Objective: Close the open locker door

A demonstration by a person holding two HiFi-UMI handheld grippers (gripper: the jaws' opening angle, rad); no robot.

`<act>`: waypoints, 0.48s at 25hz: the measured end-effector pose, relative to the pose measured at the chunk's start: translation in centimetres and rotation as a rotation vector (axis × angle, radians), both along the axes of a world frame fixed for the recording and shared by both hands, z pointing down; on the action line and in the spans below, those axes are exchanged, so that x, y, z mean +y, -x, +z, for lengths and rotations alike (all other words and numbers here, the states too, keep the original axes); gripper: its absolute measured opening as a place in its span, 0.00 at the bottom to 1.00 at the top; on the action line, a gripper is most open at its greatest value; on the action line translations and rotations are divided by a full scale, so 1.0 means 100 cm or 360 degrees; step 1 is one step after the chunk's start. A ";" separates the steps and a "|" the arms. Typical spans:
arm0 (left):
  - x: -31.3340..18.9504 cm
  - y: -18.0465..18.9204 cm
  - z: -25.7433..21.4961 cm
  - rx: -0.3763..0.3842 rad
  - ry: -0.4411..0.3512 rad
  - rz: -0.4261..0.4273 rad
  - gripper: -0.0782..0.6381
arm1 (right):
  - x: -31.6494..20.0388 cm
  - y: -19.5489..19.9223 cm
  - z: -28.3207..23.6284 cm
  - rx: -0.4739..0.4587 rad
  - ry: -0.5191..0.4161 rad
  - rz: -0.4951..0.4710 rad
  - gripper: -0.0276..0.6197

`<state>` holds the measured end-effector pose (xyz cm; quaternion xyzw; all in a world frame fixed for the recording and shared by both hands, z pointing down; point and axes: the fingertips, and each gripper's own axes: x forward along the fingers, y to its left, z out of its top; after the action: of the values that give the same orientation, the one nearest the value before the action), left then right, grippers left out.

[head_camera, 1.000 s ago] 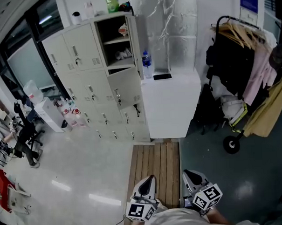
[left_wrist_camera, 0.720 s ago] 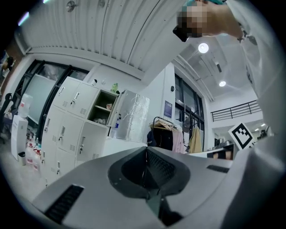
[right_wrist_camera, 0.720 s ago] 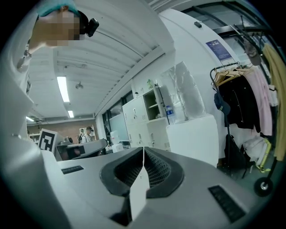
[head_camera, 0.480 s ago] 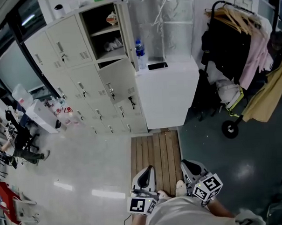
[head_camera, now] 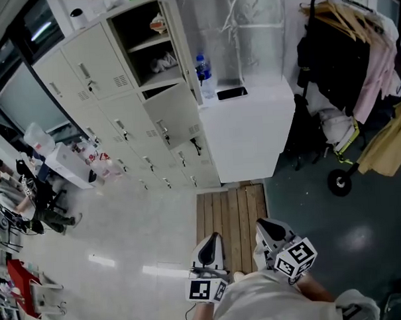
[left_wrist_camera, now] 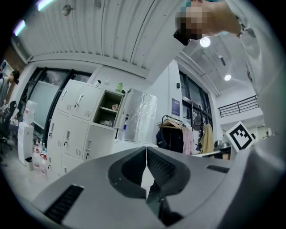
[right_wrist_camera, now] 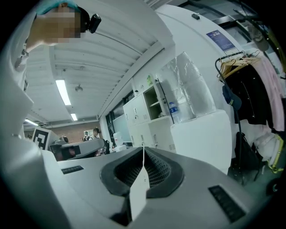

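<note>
Shiny floor [head_camera: 124, 245] stretches wide on the left, and a wooden board [head_camera: 231, 218] lies just ahead. Far off, the open locker door [head_camera: 182, 51] sticks out beside a white cabinet [head_camera: 252, 137]. A clothes rack [head_camera: 345, 57] crowds the right. The left gripper [head_camera: 211, 245] and right gripper [head_camera: 268, 229] are near, both pressed together and holding nothing.

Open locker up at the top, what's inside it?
The open locker has a shelf across it. A small orange-white thing sits above the shelf, and a white crumpled thing lies below. The back corners are too dark to see into.
</note>
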<state>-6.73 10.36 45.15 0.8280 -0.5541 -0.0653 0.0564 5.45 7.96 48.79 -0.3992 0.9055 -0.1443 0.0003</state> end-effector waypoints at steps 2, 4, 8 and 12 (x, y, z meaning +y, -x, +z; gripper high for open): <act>-0.022 -0.001 -0.002 -0.0011 -0.0004 -0.0028 0.12 | -0.023 0.000 -0.001 0.0000 -0.0002 -0.0026 0.09; -0.047 -0.005 -0.005 -0.0021 -0.0014 -0.0050 0.12 | -0.049 -0.002 -0.003 -0.0006 -0.0001 -0.0044 0.09; -0.097 -0.016 -0.012 -0.0040 -0.0033 -0.0105 0.12 | -0.104 -0.010 -0.006 0.0001 -0.0013 -0.0115 0.09; -0.143 -0.029 -0.019 -0.0052 -0.0052 -0.0205 0.12 | -0.153 -0.022 -0.011 -0.0005 -0.0030 -0.0186 0.09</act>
<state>-3.80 -3.93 43.21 0.7923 -0.6060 -0.0643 0.0296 7.60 -7.34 47.68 -0.3454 0.9286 -0.1360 -0.0030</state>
